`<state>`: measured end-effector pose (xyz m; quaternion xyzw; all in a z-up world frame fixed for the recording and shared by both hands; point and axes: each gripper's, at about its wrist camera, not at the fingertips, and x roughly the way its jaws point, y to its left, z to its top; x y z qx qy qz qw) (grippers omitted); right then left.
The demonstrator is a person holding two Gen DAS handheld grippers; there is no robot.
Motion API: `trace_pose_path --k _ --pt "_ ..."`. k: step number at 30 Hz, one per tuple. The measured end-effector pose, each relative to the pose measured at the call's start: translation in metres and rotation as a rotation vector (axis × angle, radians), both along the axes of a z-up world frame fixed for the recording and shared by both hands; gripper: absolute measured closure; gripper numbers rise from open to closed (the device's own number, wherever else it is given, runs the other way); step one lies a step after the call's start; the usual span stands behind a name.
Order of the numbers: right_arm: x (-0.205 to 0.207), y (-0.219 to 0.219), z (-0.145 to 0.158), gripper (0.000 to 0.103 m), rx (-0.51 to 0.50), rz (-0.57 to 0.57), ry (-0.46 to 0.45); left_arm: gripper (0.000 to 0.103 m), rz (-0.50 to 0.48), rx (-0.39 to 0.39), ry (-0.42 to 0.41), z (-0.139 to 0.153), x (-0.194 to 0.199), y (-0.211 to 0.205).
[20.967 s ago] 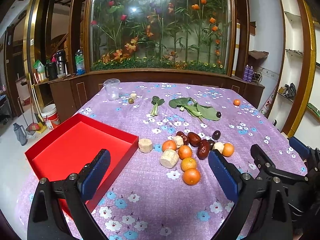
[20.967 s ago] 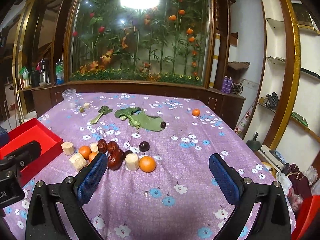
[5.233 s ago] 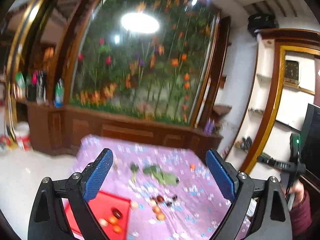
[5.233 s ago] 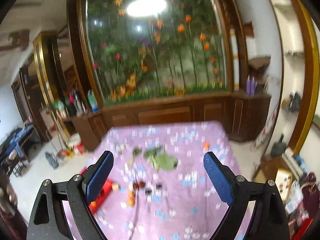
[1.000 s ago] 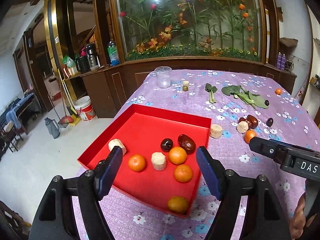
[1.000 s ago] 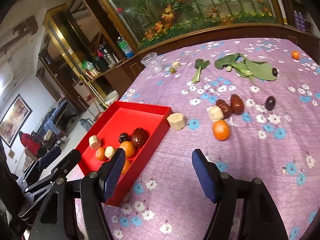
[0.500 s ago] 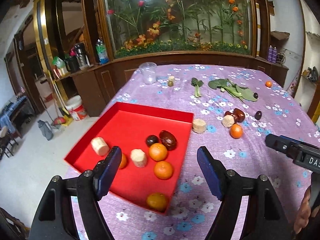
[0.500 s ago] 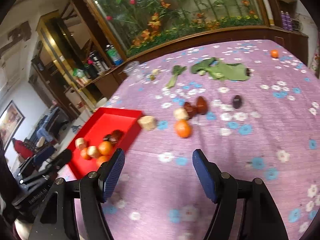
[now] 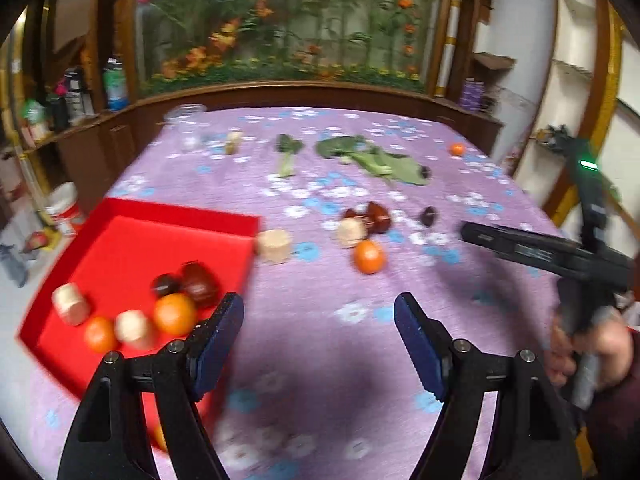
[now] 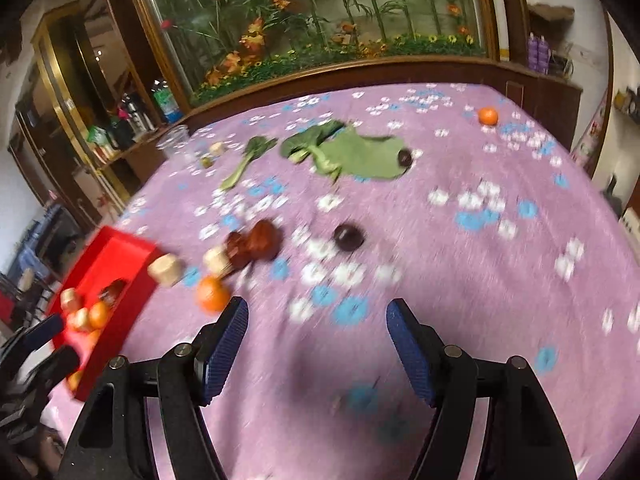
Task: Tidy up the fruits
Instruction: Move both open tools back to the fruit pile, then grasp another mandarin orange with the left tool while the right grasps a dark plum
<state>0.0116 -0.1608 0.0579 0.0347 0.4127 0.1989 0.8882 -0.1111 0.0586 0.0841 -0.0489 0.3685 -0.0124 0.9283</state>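
A red tray (image 9: 132, 236) lies at the left of the purple flowered table and holds several fruits, among them an orange (image 9: 174, 314) and dark dates (image 9: 198, 278). On the cloth lie an orange (image 9: 369, 256), a pale cylinder piece (image 9: 273, 245), brown dates (image 9: 378, 217) and a dark plum (image 9: 429, 215). My left gripper (image 9: 318, 340) is open and empty above the table's near side. My right gripper (image 10: 316, 340) is open and empty, hovering right of the orange (image 10: 211, 294), with the plum (image 10: 348, 237) ahead. The tray shows at the left (image 10: 132, 272).
Leafy greens (image 10: 360, 152) and a small green stalk (image 10: 246, 160) lie at the far middle. A lone orange (image 10: 488, 116) sits far right. A clear cup (image 10: 176, 144) stands far left. The right gripper's body (image 9: 552, 256) crosses the left view's right side.
Both views swung right and lower toward the loose fruit on the cloth. The tray has slid toward the left edge. Both grippers stay open and empty.
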Motion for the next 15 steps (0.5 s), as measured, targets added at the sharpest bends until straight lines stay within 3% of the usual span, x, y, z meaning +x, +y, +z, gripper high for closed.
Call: trace_pose_path --k 1,3,4,9,15 --pt "0.011 0.001 -0.002 0.027 -0.008 -0.002 0.006 0.029 -0.021 -0.015 0.004 -0.001 0.007 -0.004" --pt "0.028 0.004 -0.007 0.027 -0.022 -0.015 0.019 0.056 -0.046 -0.023 0.019 -0.006 0.021 -0.01" --pt "0.038 0.005 -0.011 0.029 -0.03 -0.026 0.022 0.06 -0.061 -0.028 0.032 -0.01 0.031 -0.014" --pt "0.06 0.008 -0.027 0.046 -0.046 -0.038 0.053 0.061 -0.075 -0.051 0.068 -0.029 0.065 -0.026" --pt "0.063 0.011 -0.037 0.047 -0.029 -0.02 0.047 0.061 -0.085 -0.047 0.097 -0.047 0.096 -0.033"
